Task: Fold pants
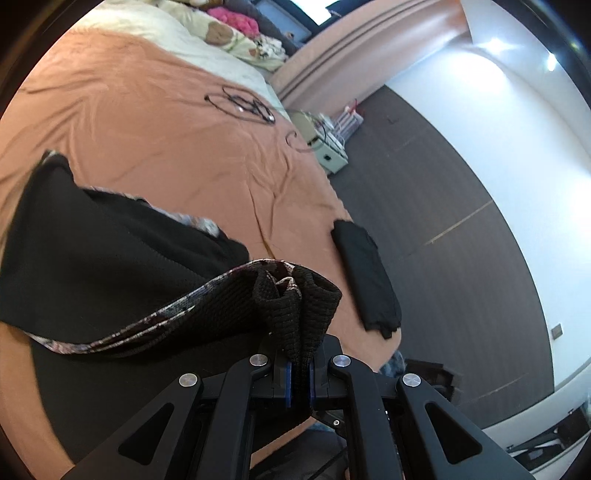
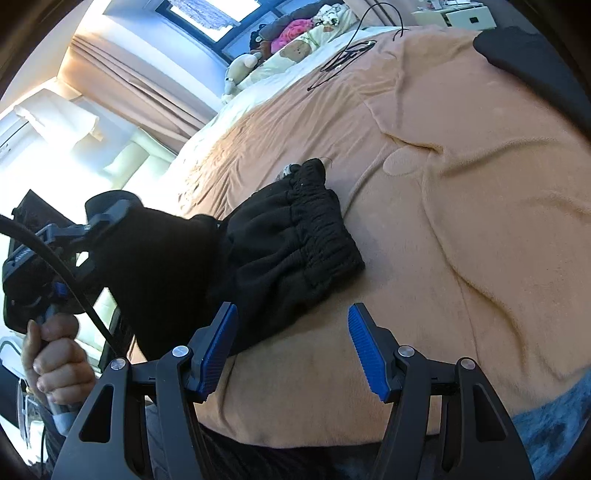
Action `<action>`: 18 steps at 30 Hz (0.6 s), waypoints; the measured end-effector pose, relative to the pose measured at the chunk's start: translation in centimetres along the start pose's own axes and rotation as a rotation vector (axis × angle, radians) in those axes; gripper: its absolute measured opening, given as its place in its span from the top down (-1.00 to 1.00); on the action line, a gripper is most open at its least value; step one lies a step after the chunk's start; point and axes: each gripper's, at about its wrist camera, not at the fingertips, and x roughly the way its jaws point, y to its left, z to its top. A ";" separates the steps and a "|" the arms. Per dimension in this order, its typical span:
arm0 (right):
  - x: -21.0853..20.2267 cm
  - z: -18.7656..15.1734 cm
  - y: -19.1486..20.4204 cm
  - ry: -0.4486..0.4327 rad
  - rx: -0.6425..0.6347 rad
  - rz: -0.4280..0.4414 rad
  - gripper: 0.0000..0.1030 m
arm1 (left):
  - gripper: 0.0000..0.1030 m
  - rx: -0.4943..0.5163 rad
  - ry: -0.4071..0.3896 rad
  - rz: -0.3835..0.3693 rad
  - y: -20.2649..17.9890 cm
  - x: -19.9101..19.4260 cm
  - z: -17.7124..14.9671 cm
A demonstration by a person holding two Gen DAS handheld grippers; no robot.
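The black pants [image 1: 110, 251] lie partly on the orange bed cover [image 1: 166, 129], with a patterned lining showing along their edge. My left gripper [image 1: 300, 373] is shut on a bunched fold of them, lifted off the bed. In the right wrist view the pants [image 2: 288, 240] show their elastic waistband on the cover, and dark cloth stretches left up to the left gripper, whose handle a person's hand [image 2: 55, 354] grips. My right gripper [image 2: 291, 347] stands open just in front of the waistband end. Nothing is between its blue pads [image 2: 365, 354], and the cloth lies beside the left one.
A folded black garment [image 1: 365, 273] lies at the bed's right edge, also visible at the top right [image 2: 524, 55]. A black cable [image 1: 243, 105] lies farther up the cover. Pillows and soft toys [image 1: 229, 26] are at the head. Dark floor [image 1: 443, 221] runs beside the bed.
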 end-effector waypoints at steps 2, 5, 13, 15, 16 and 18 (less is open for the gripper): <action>-0.2 0.0 0.0 0.012 -0.021 -0.026 -0.18 | 0.89 -0.004 0.019 -0.008 -0.2 0.9 -0.6; -0.7 -0.1 -0.1 0.023 -0.034 -0.035 -0.18 | 0.89 -0.008 0.057 -0.009 -0.3 2.4 -1.6; -2.3 -0.3 -0.7 0.032 -0.032 -0.072 -0.18 | 0.30 -0.038 0.133 -0.028 0.8 3.7 -3.7; -2.9 -0.1 -0.4 0.028 -0.039 -0.081 -0.18 | 0.05 -0.031 0.116 -0.019 1.0 2.8 -4.0; -3.0 0.1 -0.3 0.026 -0.046 -0.082 -0.18 | 0.01 -0.029 0.103 -0.016 1.2 2.3 -4.1; -3.3 0.3 0.2 0.020 -0.067 -0.094 -0.18 | -0.03 -0.033 0.085 -0.016 1.6 1.2 -4.1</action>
